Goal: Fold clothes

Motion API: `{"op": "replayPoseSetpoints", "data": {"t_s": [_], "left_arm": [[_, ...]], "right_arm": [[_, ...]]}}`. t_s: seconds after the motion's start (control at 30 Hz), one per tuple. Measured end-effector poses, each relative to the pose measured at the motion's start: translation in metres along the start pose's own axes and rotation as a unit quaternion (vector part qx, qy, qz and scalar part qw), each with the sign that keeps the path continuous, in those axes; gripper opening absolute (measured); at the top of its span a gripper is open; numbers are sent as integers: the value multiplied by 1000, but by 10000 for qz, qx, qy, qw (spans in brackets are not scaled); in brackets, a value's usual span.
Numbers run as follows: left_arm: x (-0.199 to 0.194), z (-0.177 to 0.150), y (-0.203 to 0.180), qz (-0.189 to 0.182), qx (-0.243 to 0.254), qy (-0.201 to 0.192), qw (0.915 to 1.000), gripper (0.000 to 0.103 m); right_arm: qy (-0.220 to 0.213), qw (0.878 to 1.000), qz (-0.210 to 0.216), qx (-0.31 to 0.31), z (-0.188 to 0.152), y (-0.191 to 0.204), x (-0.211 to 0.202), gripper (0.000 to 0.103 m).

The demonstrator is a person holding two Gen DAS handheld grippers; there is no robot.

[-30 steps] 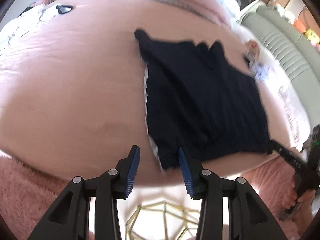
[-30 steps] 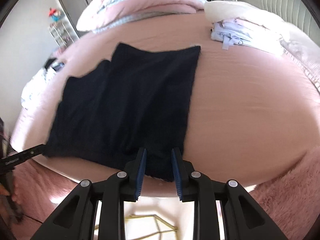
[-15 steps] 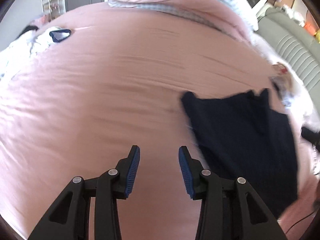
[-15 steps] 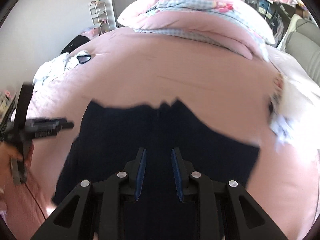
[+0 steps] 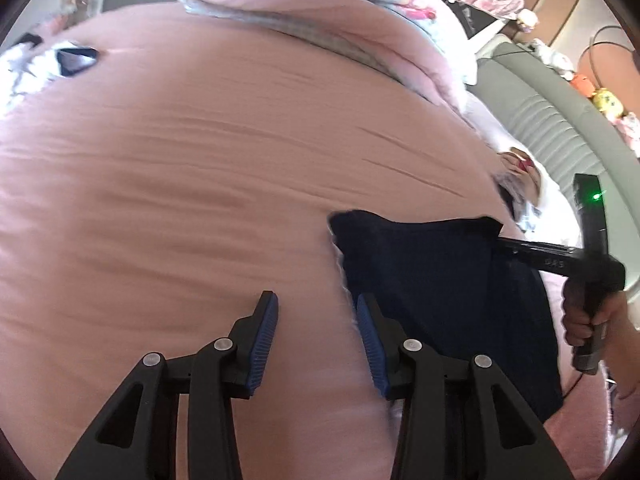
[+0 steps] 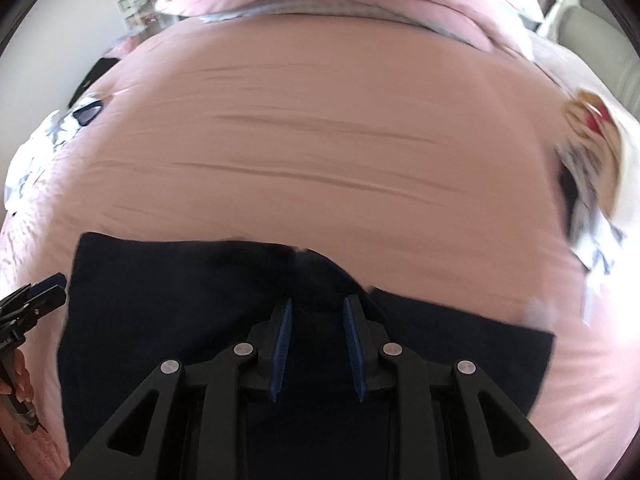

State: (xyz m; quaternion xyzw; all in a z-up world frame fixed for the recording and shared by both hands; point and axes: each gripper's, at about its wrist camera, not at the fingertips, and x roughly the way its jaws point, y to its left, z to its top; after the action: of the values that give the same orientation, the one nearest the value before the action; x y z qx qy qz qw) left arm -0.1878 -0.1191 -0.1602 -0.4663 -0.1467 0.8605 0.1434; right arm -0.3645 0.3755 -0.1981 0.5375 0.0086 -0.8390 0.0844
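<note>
Right tool (image 6: 316,312) now over folded garment (image 6: 168,320).

Each matte black plastic two-finger tool, the left tool (image 5: 317,312) and the right tool (image 6: 317,312), has angular arms with triangular cut-outs, round silver screws at the joints, and ribbed blue pads (image 5: 264,332) lining its fingers. The right tool's upright black handle (image 5: 591,248) bears a small green light and faint white lettering.
</note>
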Motion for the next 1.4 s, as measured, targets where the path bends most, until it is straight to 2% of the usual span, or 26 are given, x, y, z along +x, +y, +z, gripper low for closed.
{"op": "replayPoseSetpoints", "data": {"t_s": [0.1, 0.17, 0.23, 0.33, 0.4, 0.43, 0.47, 0.63, 0.7, 0.77, 0.83, 0.9, 0.97, 1.07, 1.2, 1.27, 1.33, 1.4], "left_arm": [[7, 7, 4, -125, -164, 0, 9998, 38], [6, 16, 10, -248, -323, -39, 9992, 38], [11, 26, 15, -310, -404, -27, 9987, 38], [27, 35, 17, -509, -430, 116, 9977, 38], [34, 36, 10, -548, -310, 175, 9979, 37], [36, 36, 5, -526, -220, 154, 9983, 37], [37, 36, 1, -496, -124, 120, 9986, 37], [25, 40, -1, -951, -262, -35, 9951, 38], [25, 41, -6, -983, -195, -3, 9950, 39], [37, 43, -11, -632, -107, 79, 9979, 38], [50, 44, -16, -236, -17, 164, 9996, 6], [46, 45, -13, -164, -180, 18, 9997, 6], [30, 45, -15, 81, -161, -246, 9995, 5], [10, 42, -14, 300, -78, -424, 9986, 5], [43, 42, -7, 277, -170, 256, 9991, 8], [39, 44, -6, 212, -215, 142, 9994, 11], [27, 48, -8, 367, -156, -76, 9992, 22], [15, 48, -10, 533, -60, -349, 9979, 26]], "right_arm": [[-182, 9981, 528, 265, 2, -10, -11, 26], [-357, 9965, 748, 116, 12, -2, -18, 28], [-399, 9969, 662, -150, 22, 9, -15, 40], [-30, 9983, 306, -493, 29, 22, 8, 41], [100, 9977, 245, -627, 26, 27, 19, 33], [39, 9980, 202, -605, 23, 24, 17, 22], [-21, 9982, 159, -584, 21, 22, 14, 20], [-323, 9983, -57, -475, 7, 8, 1, 21], [-449, 9981, -37, -412, 4, 2, -6, 21], [-535, 9977, -13, -407, 7, 1, -11, 21], [-560, 9976, -10, -397, 11, 7, -10, 21], [-567, 9976, 4, -400, 11, 5, -13, 21], [-602, 9973, -59, -416, 12, 9, -15, 21], [-648, 9967, -71, -486, 19, 23, -11, 21], [-536, 9959, 117, -715, 24, 43, 2, 22], [-455, 9951, 225, -848, 26, 55, 10, 22], [-348, 9930, 297, -1086, 26, 68, 17, 22], [-309, 9915, -203, -1249, 26, 72, 28, 22]]}}
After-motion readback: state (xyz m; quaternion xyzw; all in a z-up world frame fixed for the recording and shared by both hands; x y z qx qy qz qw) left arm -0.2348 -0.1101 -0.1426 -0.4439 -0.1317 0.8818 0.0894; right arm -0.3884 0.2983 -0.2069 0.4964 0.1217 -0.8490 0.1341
